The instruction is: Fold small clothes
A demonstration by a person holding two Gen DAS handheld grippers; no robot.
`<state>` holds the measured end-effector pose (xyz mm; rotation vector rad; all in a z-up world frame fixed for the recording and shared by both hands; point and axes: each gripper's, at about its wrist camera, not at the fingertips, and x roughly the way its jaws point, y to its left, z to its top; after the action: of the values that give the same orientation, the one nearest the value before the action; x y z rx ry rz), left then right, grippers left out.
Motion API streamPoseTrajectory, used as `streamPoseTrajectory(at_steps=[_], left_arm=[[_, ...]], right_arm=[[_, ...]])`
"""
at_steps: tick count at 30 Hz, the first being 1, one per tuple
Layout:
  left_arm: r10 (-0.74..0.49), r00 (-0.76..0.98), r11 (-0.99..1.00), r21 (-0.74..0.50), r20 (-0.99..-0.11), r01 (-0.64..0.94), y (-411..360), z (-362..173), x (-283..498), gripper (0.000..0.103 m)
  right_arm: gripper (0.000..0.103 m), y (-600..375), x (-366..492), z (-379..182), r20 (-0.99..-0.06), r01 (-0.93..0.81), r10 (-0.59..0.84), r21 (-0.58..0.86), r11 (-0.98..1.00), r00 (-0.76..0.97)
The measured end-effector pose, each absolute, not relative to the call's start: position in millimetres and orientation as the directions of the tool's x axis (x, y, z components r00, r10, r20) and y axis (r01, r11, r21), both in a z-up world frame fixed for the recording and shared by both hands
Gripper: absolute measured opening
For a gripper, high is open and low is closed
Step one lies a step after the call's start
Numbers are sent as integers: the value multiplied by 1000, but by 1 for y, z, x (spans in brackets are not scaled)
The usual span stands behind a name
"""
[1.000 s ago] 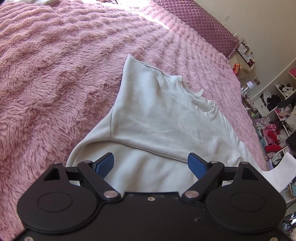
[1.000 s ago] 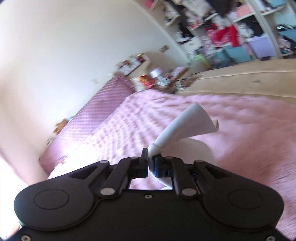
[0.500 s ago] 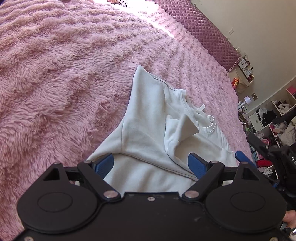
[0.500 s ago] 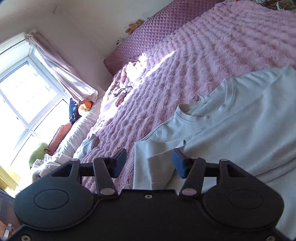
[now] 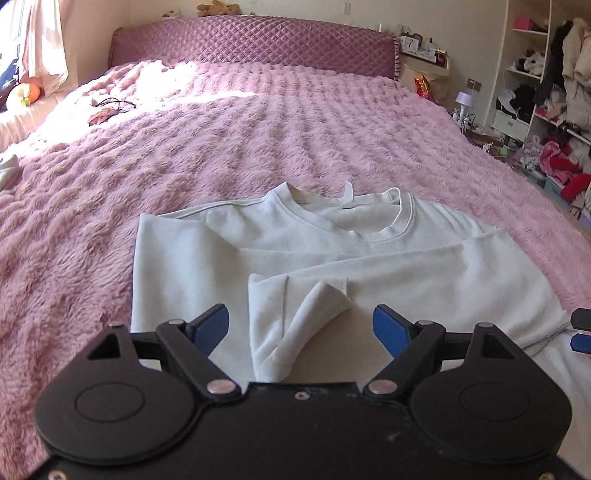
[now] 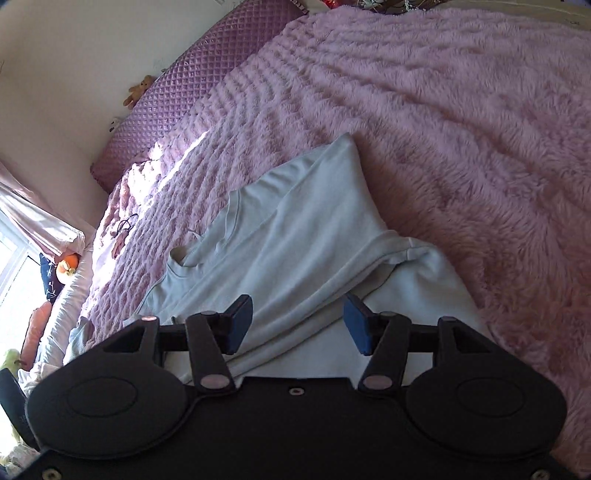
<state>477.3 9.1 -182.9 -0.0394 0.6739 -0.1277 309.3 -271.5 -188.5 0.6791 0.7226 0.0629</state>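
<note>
A bed (image 5: pixel 110 229) under a fluffy pink blanket (image 6: pixel 461 122) fills both views, with a quilted purple headboard (image 5: pixel 255 44) at its far end and a teddy bear (image 5: pixel 218 6) perched on top of it. Cluttered shelves (image 5: pixel 546 92) of clothes stand along the wall past the bed's right side.

On the blanket, in the near middle of the bed, a pale sweatshirt (image 5: pixel 207 254) lies flat, collar (image 5: pixel 369 221) toward the headboard — one sleeve (image 5: pixel 424 280) is folded across the chest, its cuff (image 5: pixel 314 314) curled up at the end.

The left gripper (image 5: pixel 301 326) hangs just over that cuff; its jaws have just been closing but stand apart, and the blue pads do not press the cloth. The right gripper (image 6: pixel 299 326) is over the sweatshirt's folded side, jaws parted and holding nothing.
</note>
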Motion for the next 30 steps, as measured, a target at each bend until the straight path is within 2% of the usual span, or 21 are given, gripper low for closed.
streamPoseTrajectory(at_steps=[1, 2, 3, 6, 9, 12, 16, 17, 18, 20, 22, 25, 26, 27, 30], left_arm=[[-132, 761, 991, -64, -635, 119, 4, -186, 485, 52], [-141, 742, 990, -71, -655, 126, 1, -189, 491, 16], [-152, 726, 988, -93, -671, 121, 1, -192, 497, 5], [-140, 783, 986, -154, -606, 57, 17, -187, 491, 4], [-30, 874, 969, -229, -486, -94, 54, -166, 460, 4], [-22, 843, 927, -327, -537, -184, 89, -179, 447, 6], [53, 737, 897, -292, -674, -332, 110, -221, 440, 12], [71, 731, 877, -308, -678, -370, 116, -224, 435, 17], [85, 734, 856, -328, -674, -400, 121, -224, 430, 29], [92, 751, 826, -371, -654, -424, 126, -216, 421, 33], [56, 793, 840, -400, -607, -366, 123, -204, 419, 34], [-45, 824, 876, -418, -564, -239, 107, -192, 433, 45], [-83, 825, 882, -427, -559, -201, 102, -193, 438, 48], [-109, 815, 886, -427, -569, -180, 98, -196, 440, 47], [-91, 750, 909, -362, -655, -205, 89, -214, 461, 47]], right_arm=[[56, -270, 311, -190, -593, 170, 281, 590, 789, 755], [56, -270, 313, -193, -596, 174, 284, 594, 785, 751], [56, -271, 315, -196, -596, 177, 292, 604, 777, 748], [56, -278, 318, -203, -589, 192, 302, 630, 752, 750], [56, -284, 321, -203, -564, 200, 298, 657, 727, 770], [56, -290, 325, -208, -567, 236, 277, 669, 705, 776], [56, -301, 328, -224, -586, 337, 237, 700, 629, 775], [55, -303, 328, -227, -590, 357, 227, 705, 612, 775], [52, -305, 327, -228, -594, 378, 215, 708, 596, 775], [50, -309, 329, -230, -587, 385, 213, 721, 577, 781], [44, -311, 331, -231, -594, 398, 196, 713, 577, 780], [38, -312, 334, -231, -599, 415, 184, 713, 565, 779], [23, -312, 336, -231, -612, 428, 175, 702, 570, 771], [13, -312, 336, -232, -629, 444, 164, 686, 576, 760], [8, -312, 324, -227, -616, 447, 136, 689, 571, 776]])
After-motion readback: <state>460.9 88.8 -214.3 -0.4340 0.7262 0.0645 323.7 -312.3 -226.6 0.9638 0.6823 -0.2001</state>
